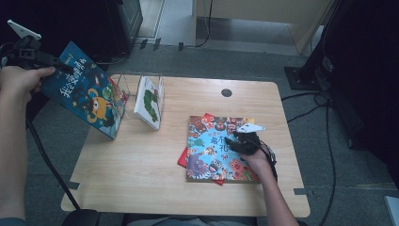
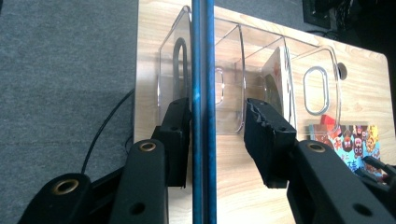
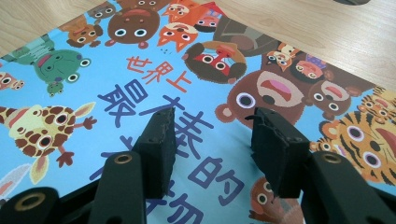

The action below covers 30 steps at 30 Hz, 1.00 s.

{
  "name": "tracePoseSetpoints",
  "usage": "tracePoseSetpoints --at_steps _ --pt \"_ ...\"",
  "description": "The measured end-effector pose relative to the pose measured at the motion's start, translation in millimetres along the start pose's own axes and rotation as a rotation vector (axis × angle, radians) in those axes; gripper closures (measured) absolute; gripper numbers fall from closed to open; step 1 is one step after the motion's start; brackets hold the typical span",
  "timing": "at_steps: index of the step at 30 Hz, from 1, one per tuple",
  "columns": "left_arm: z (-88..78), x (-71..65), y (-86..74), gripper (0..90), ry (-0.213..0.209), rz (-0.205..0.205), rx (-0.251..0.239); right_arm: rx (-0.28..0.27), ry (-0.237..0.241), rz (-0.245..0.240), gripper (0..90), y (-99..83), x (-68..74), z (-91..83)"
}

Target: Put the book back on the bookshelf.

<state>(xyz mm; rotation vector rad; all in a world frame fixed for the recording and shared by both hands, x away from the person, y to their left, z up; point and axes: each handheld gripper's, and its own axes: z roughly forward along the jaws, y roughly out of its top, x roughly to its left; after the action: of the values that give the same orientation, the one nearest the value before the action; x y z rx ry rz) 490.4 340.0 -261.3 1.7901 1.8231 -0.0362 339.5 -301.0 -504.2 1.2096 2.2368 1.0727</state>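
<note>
The wooden bench (image 1: 141, 174) carries everything, with grey carpet around it. Largest of the things on it is the animal picture book (image 1: 211, 150), lying flat with a light-blue cover crowded with cartoon creatures; it sits directly under the right claw (image 1: 237, 140), whose jaws stand apart just above the cover's big blue characters, nothing between them. A red book (image 1: 182, 159) peeks out from beneath this one, on the side of the right claw toward the person's left. The dark-blue book (image 1: 87, 92) is held up off the bench at a tilt by the left claw (image 1: 59, 63), out over the bench's left edge. In the left gripper view its thin blue edge (image 2: 203, 112) runs straight up between the jaws: one jaw presses against it, while a gap shows between the book and the other jaw, so whether the claw is fully clamped on it I cannot tell. Beyond the left claw, just past the held book's lower corner, stands a clear plastic rack (image 2: 233, 79) with upright dividers. In one of its slots, farther from the left claw, leans a white book (image 1: 149, 101) with a green caterpillar figure.
</note>
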Motion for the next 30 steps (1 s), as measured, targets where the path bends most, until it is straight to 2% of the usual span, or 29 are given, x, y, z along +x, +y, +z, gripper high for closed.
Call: tracePoseSetpoints --at_steps 4,9,16,18,22,26,30 --pt "-2.7 0.8 -0.8 60.3 -0.009 -0.014 -0.004 0.0 0.0 0.0 50.0 0.0 -0.1 0.0" --pt "-10.3 -0.6 -3.7 57.8 -0.016 -0.012 -0.007 0.0 0.002 0.002 50.0 0.0 -0.3 0.0" --pt "-35.6 -5.5 -9.0 55.7 -0.01 -0.006 -0.016 0.0 0.006 0.002 50.0 0.0 -0.8 -0.1" --pt "-43.9 -7.2 -12.5 54.6 -0.017 -0.01 -0.036 0.001 0.009 0.001 50.0 0.1 -1.1 -0.1" --pt "-56.9 -11.3 -20.9 53.5 0.001 0.006 -0.047 -0.001 0.017 -0.002 50.0 0.7 -3.3 0.4" --pt "-67.5 -18.3 -27.9 53.4 -0.018 0.016 -0.071 -0.003 0.031 0.012 50.0 1.5 -6.2 0.9" --pt "-65.2 -36.4 -35.8 52.1 -0.026 0.072 -0.076 0.002 0.044 0.02 50.0 2.4 -9.0 0.9"
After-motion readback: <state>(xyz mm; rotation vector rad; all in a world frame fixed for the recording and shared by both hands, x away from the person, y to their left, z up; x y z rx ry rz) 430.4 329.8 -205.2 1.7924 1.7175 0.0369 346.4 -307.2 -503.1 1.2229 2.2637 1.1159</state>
